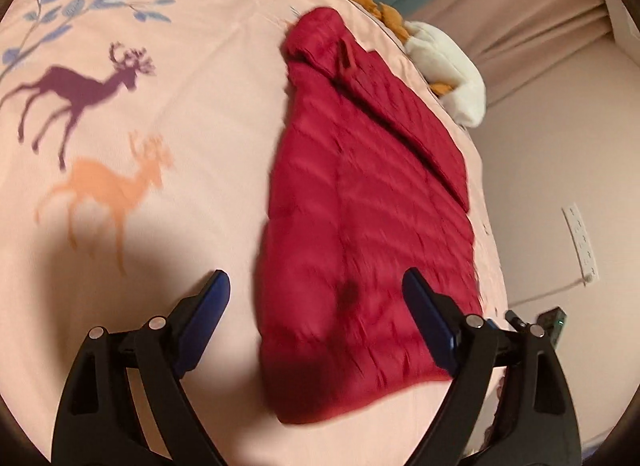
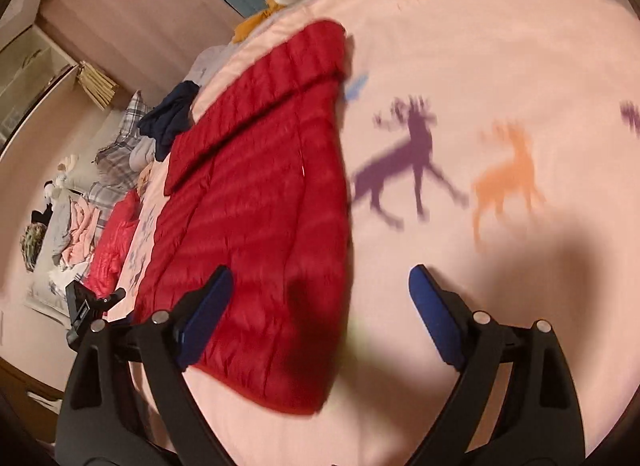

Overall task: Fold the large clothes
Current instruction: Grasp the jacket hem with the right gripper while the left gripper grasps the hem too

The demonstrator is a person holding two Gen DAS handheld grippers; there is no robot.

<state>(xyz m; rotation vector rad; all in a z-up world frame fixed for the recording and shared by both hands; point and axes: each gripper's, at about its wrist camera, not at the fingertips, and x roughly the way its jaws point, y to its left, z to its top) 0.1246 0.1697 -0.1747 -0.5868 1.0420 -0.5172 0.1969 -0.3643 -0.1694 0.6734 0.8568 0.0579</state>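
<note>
Red quilted nylon is what we have to manage: the puffer jacket [image 1: 360, 201] lies flat on the pink bedspread [image 1: 180, 113], already folded lengthwise into a long narrow strip with a sleeve laid over it, close to the bed's edge. Our left gripper [image 1: 316, 298] and right gripper [image 2: 320, 290] both hover over its near hem with jaws spread wide and nothing between the pads; neither touches the fabric. We judge the next fold risky for two reasons: the slick, puffy shell may slide out of a shallow pinch, and a grip that takes only the top layer would pull the strip open again. Being so near the edge, a careless drag could also tip the jacket off the bed. The left wrist view shows us the drop beside the bed, a power strip [image 1: 580, 242] on the wall and a white plush toy [image 1: 444, 65]. The right wrist view alone shows a heap of other clothes [image 2: 80, 225] and a second red garment [image 2: 116, 242] waiting beyond.
</note>
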